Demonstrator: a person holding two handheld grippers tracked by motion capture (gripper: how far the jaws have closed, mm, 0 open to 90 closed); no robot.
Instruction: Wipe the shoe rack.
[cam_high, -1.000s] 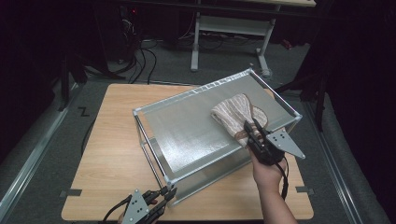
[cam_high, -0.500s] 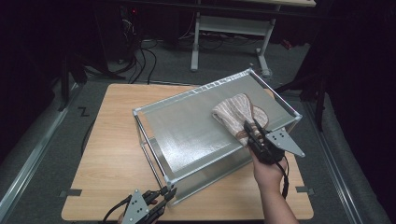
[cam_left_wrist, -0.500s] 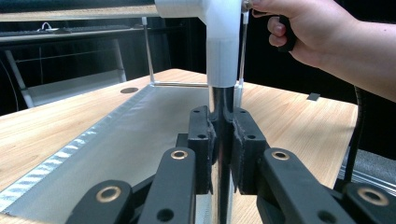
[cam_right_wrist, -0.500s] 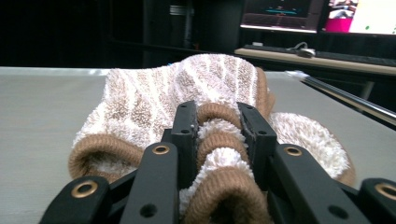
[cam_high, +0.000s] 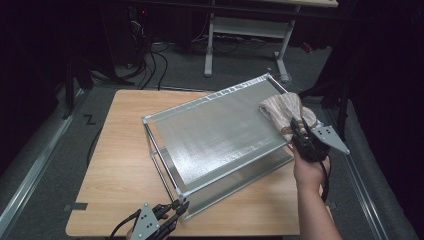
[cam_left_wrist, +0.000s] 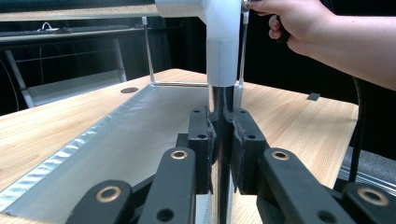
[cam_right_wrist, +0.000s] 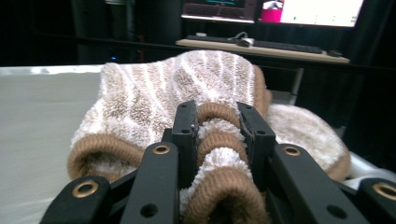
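Note:
A folded brown-and-white striped towel (cam_high: 281, 109) lies on the far right corner of a metal rack's top shelf (cam_high: 220, 130), partly over the edge. My right gripper (cam_high: 298, 124) is shut on the towel's near fold; in the right gripper view the fold (cam_right_wrist: 218, 140) is squeezed between the jaws of the right gripper (cam_right_wrist: 218, 123). My left gripper (cam_high: 177, 207) sits at the table's front edge, shut on the rack's front corner post (cam_left_wrist: 223, 93). In the left gripper view the left gripper (cam_left_wrist: 223, 140) presses that shiny post from both sides, under a white corner joint (cam_left_wrist: 223, 42).
The rack stands slanted on a wooden table (cam_high: 120, 150), with a lower shelf (cam_left_wrist: 140, 140) under the top one. Behind the table are floor cables (cam_high: 145, 60) and a white desk frame (cam_high: 245, 30). The person's right hand (cam_left_wrist: 299, 23) is beyond the post.
My right gripper has dragged the towel to the right, toward the rack's far right corner. The left gripper has stayed put on the post.

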